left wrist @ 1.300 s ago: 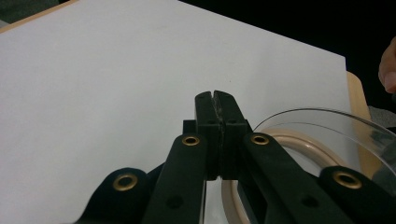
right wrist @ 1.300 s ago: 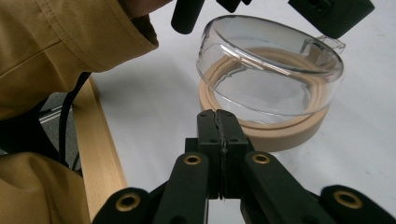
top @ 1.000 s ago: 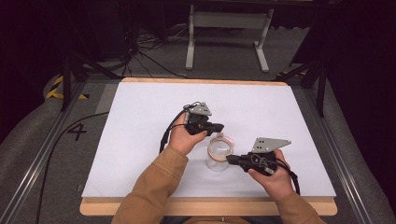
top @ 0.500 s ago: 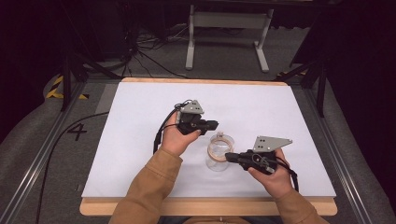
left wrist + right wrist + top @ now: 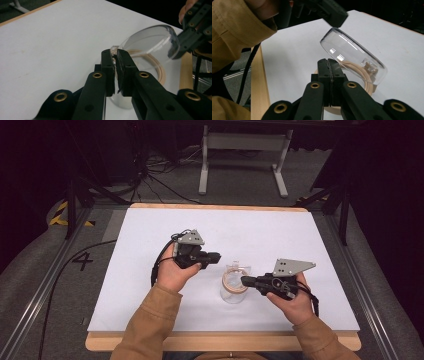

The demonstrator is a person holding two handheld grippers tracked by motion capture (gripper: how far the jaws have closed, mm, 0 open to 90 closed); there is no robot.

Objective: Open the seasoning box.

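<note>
A small clear glass jar [image 5: 233, 290] stands on the white table top, its beige seal ring [image 5: 363, 73] showing at the mouth. Its clear hinged lid [image 5: 352, 53] is tilted up and open over the far side. My right gripper [image 5: 244, 280] comes in from the right with its jaws pressed together at the jar's near rim [image 5: 328, 61]; what they pinch is hidden. My left gripper [image 5: 217, 256] hangs up and left of the jar, apart from it. Its jaws stand almost together [image 5: 114, 53] with nothing between them, pointing at the lid [image 5: 150, 42].
The white sheet [image 5: 150, 235] covers the wooden table [image 5: 220, 340] out to its edges. A black cable [image 5: 60, 270] trails off the left side over grey floor. A metal stand [image 5: 240, 150] rises beyond the far edge.
My left gripper has drawn back to the left, away from the jar. The right gripper and the jar have stayed where they were.
</note>
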